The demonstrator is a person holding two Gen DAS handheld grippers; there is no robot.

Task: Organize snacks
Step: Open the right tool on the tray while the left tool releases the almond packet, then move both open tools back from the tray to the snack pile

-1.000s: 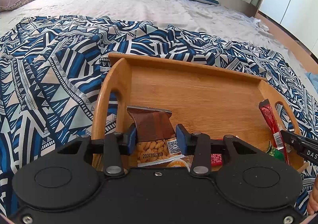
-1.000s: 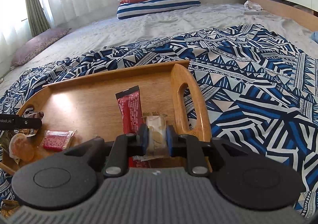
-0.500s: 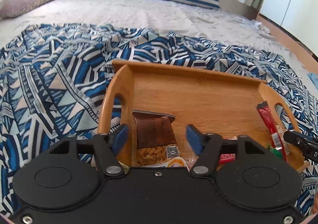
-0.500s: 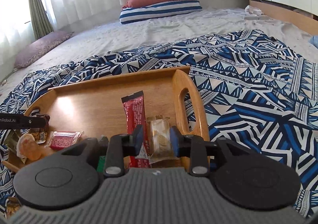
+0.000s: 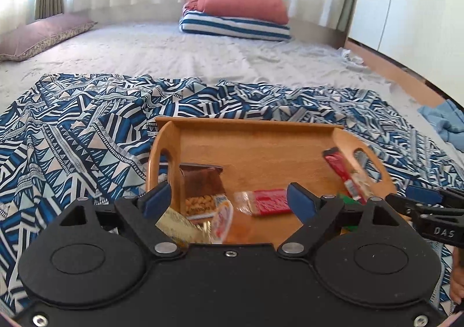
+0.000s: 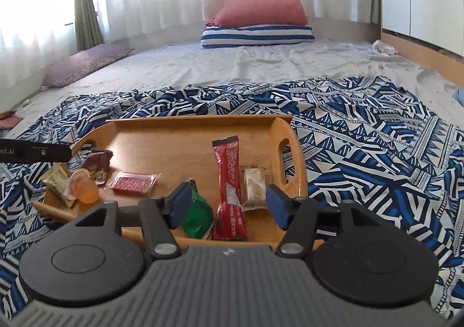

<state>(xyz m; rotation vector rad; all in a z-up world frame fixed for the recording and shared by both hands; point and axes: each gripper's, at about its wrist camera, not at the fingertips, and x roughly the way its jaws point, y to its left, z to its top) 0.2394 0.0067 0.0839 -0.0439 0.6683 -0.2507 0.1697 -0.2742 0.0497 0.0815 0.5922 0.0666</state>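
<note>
The snacks lie inside a shallow honey-coloured wooden tray (image 6: 188, 141) with a cut-out handle at each end, set on a blue-and-white geometric-print blanket (image 6: 362, 129) spread over a pale bed. Toward the tray's left end sit a brown foil nut packet with almonds printed on it (image 5: 203, 187), a crinkled gold wrapper (image 6: 56, 182), a translucent orange jelly cup (image 6: 84, 189) and a flat red biscuit in clear film (image 6: 132, 182); toward the right end lie a long glossy red stick sachet (image 6: 229, 182), a small pale cake in clear wrap (image 6: 253, 186) and a crumpled green wrapper (image 6: 197, 212). The left gripper (image 5: 229, 200) hangs above the nut packet with its jaws opening wide and nothing pinched between them; the right gripper (image 6: 229, 205) hovers over the red sachet and the pale cake, its jaws likewise opening and gripping nothing. This reads as the release step, each snack just set down in the tray. The next move probably calls for drawing both claws clear without snagging the slippery film, then finding any snack outside the tray; none shows in these views. The foil and film wrappers look thin and slick, likely to slide on the smooth wood.
</note>
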